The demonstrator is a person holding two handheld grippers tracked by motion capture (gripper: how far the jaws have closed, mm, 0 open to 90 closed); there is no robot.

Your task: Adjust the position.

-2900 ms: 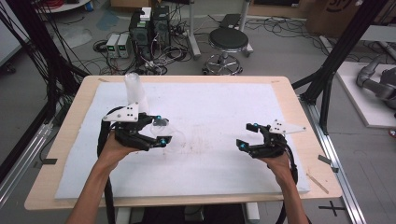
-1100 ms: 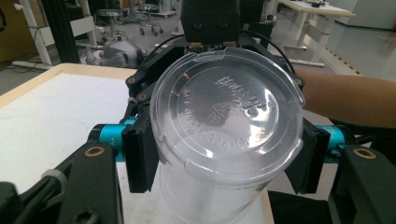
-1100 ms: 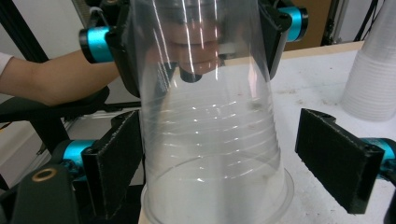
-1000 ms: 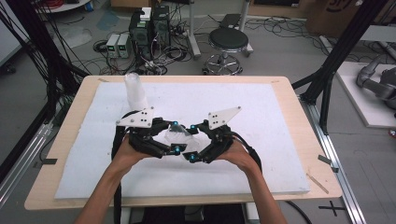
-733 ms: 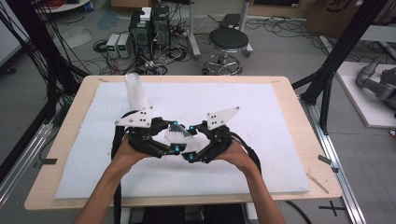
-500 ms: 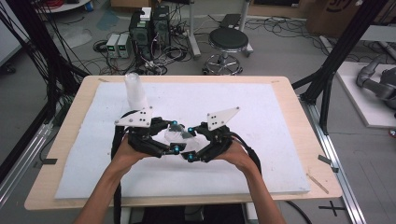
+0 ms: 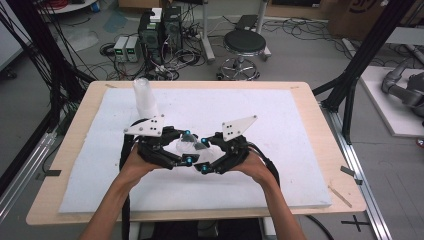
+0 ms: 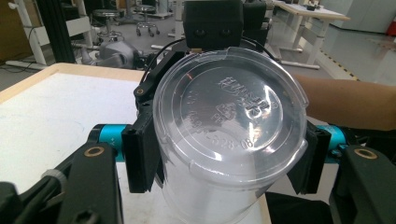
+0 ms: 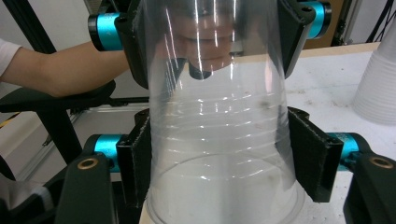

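Clear plastic cup held above the white surface between both hands: left claw grips it, and right claw, jaws just closed, clamps it too.

We list a light wooden table topped with a white foam mat, and on the mat's far left a tall stack of translucent plastic cups, which we also record at the right edge of the right gripper view. On the grey floor beyond the table we note a black round swivel stool, two dark computer towers beside two small pale boxes amid tangled cables, and black frame posts at the right.
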